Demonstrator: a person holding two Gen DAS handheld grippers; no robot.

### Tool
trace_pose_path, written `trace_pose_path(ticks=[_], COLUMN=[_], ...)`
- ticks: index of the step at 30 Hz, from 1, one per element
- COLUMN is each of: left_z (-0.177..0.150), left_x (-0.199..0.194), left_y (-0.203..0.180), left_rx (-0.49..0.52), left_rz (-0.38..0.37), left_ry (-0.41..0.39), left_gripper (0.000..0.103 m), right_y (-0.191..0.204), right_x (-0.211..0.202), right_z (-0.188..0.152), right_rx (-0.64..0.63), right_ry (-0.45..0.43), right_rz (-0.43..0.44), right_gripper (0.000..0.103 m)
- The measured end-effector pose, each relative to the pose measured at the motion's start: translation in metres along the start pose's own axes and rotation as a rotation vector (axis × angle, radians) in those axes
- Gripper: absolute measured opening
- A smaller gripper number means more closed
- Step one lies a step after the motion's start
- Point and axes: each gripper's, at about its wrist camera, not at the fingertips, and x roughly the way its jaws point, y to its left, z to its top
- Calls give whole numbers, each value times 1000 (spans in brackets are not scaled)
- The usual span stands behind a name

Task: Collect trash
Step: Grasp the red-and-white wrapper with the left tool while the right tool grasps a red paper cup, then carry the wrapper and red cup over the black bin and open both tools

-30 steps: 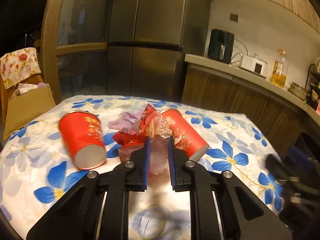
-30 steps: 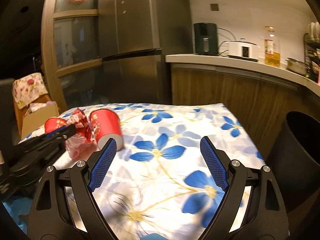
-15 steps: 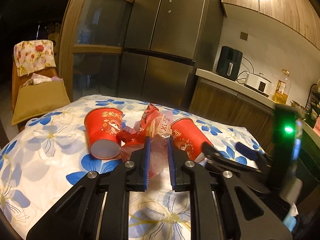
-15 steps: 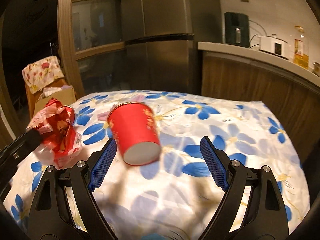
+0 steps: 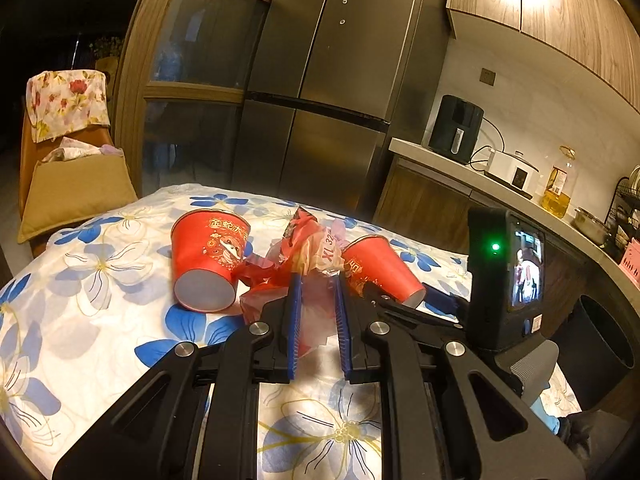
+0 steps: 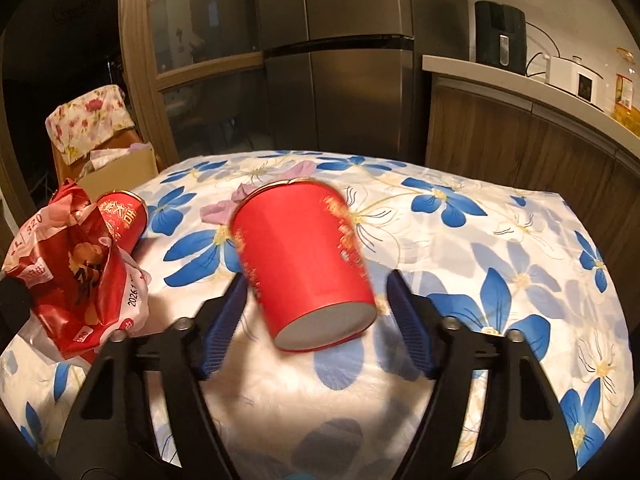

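Observation:
Two red paper cups lie on their sides on the flowered tablecloth [image 6: 500, 264]. My left gripper [image 5: 316, 312] is shut on a crumpled red and pink wrapper [image 5: 304, 248], lifted a little between the cups; the same wrapper [image 6: 76, 272] hangs at the left of the right wrist view. The left cup [image 5: 208, 256] rests beside it, base toward me. My right gripper [image 6: 316, 284] straddles the right cup [image 6: 304, 256], its jaws closing. The left pad sits at the cup's wall and a gap shows at the right pad. That gripper [image 5: 404, 294] also reaches around the cup [image 5: 380, 264] in the left wrist view.
A purple tissue [image 6: 256, 196] lies behind the near cup. A black bin [image 5: 596, 344] stands off the table's right side, under the kitchen counter [image 5: 460, 164]. A cardboard box [image 5: 76, 192] and a cloth-draped chair are at the far left, with a fridge [image 5: 328, 120] behind.
My right gripper came in from the right and lower, until the right cup sat between its jaws, which have narrowed. The left gripper kept its hold on the wrapper and shifted a little.

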Motion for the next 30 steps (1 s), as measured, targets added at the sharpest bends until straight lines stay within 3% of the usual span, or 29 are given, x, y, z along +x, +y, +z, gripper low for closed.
trace_pose_path(ticks=[10, 20, 30], left_z=[0, -3, -10], left_x=[-2, -21, -36], left_y=[3, -13, -46], left_rx=[0, 22, 51], left_rz=[-4, -34, -72], left_ry=[-1, -23, -12], left_gripper=[16, 16, 16], right_y=[-6, -31, -62], right_x=[-29, -102, -165], right_z=[-5, -22, -40], right_rx=[11, 84, 128], right_ry=[-75, -156, -212], right_rz=[-6, -9, -83], right_gripper=[59, 59, 59])
